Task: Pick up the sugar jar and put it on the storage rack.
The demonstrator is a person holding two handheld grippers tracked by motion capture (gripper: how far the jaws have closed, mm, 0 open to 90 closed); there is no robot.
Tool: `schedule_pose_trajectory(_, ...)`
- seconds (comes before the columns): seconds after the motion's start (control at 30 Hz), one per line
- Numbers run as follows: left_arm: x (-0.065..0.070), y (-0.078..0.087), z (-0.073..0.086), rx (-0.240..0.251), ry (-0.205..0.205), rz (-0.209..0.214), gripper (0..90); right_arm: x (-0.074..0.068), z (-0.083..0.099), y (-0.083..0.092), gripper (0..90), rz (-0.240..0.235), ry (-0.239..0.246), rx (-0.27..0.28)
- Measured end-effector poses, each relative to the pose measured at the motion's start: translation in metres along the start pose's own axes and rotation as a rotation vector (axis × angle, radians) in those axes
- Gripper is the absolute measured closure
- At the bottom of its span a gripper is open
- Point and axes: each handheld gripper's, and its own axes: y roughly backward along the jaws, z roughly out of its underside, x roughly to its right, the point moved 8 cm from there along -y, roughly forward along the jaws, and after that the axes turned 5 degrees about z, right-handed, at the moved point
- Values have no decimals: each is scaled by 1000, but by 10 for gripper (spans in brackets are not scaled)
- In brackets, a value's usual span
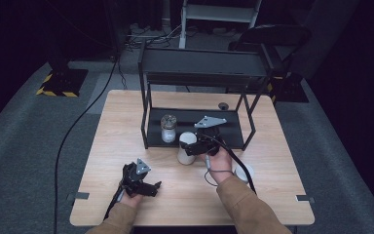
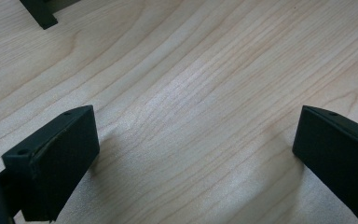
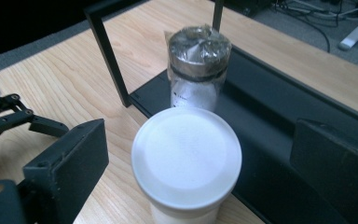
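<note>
The right gripper (image 3: 191, 154) has its fingers (image 3: 70, 163) spread wide on either side of a white lidded cup (image 3: 186, 158), low centre of its own view, not yet pressing on it. The cup stands on the table (image 1: 126, 146) just in front of the black shelf rack (image 1: 199, 68), where a foil-capped jar (image 3: 198, 65) sits behind it. A good grasp would centre the fingers below the lid and close evenly, keeping clear of the rack's post. The left gripper (image 2: 191, 154) rests open over bare wood. The cup's base is cut off, and its contents are hidden.
</note>
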Motion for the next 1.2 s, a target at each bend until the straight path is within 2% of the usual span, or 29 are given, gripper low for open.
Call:
schedule_pose_trajectory(0.27,0,0,0,-2,-1,0,0,-3,-3,-19,92,0,2,-68)
schedule_pose_trajectory(0.5,0,0,0,-1,0,0,0,-3,-2,-27,144,7,6,-117)
schedule_pose_trajectory(0.73,0,0,0,-2,-2,-1,0,-5,-3,-33,253,-2,23,-155)
schedule_pose_trajectory(0.83,0,0,0,-2,-2,0,0,-4,-3,-34,325,-29,19,-161)
schedule_pose_trajectory(1.13,0,0,0,-3,-1,0,0,-5,-9,-33,332,-29,17,-191)
schedule_pose_trajectory(1.2,0,0,0,-3,-2,0,0,-5,-10,-31,333,-33,18,-184)
